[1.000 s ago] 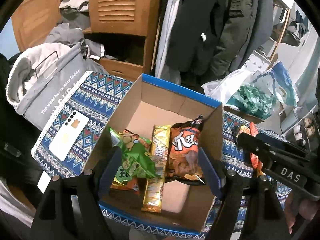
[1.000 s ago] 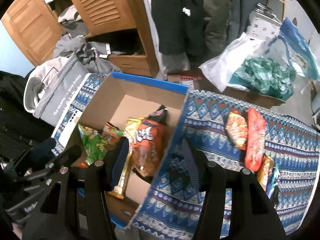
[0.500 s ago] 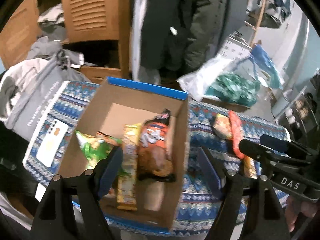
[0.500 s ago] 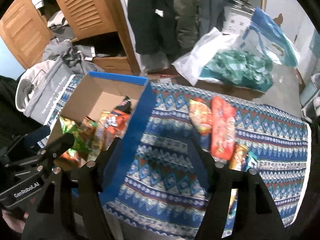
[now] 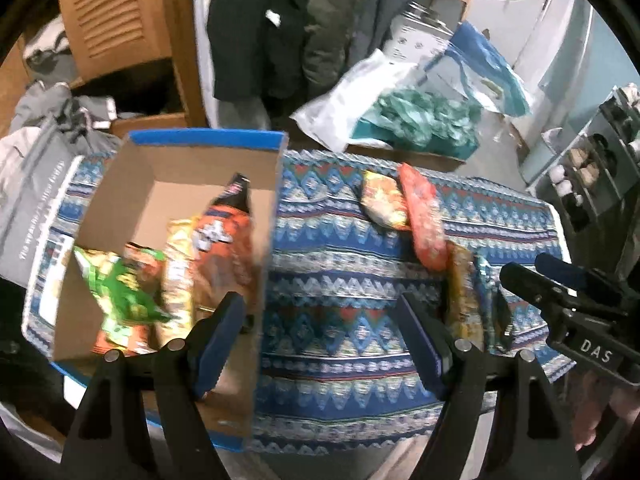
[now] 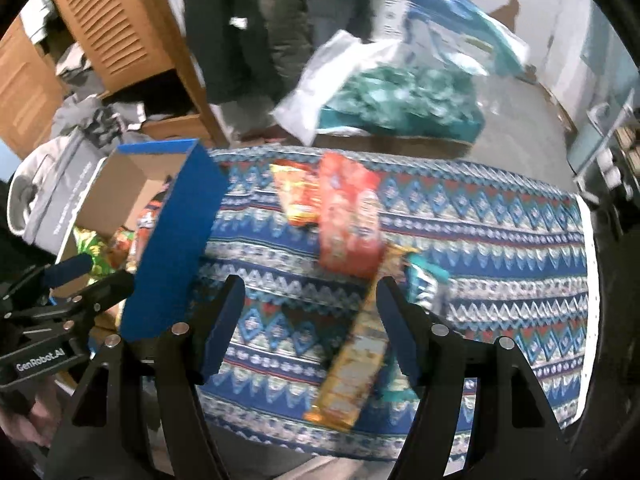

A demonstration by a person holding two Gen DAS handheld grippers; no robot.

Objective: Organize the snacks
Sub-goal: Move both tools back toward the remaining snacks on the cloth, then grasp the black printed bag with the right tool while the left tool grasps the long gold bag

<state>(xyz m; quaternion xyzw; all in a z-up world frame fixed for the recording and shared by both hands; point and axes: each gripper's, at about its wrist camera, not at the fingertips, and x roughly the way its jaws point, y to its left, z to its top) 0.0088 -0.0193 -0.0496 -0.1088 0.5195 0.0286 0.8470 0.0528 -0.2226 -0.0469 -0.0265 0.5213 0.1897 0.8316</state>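
Note:
A blue-edged cardboard box [image 5: 132, 184] stands on the left of the patterned cloth [image 5: 336, 240]. It holds a green bag [image 5: 124, 292], a gold bar [image 5: 178, 276] and an orange chip bag [image 5: 224, 240]. Loose on the cloth lie a yellow-orange bag [image 6: 296, 196], a red packet [image 6: 348, 220], a gold wafer bar [image 6: 356, 356] and a teal packet [image 6: 424, 280]. My left gripper [image 5: 320, 312] is open and empty, above the box's right wall. My right gripper [image 6: 310, 296] is open and empty, just above the wafer bar.
Behind the table lie a white plastic bag with teal stuff [image 5: 408, 120], hanging coats [image 5: 280, 20] and a wooden cabinet [image 5: 120, 24]. A grey bag [image 5: 36, 184] sits left of the box. A shoe rack [image 5: 596, 164] stands at the right.
Both grippers have swung to the right, away from over the box toward the loose snacks on the cloth. Both stay open and empty.

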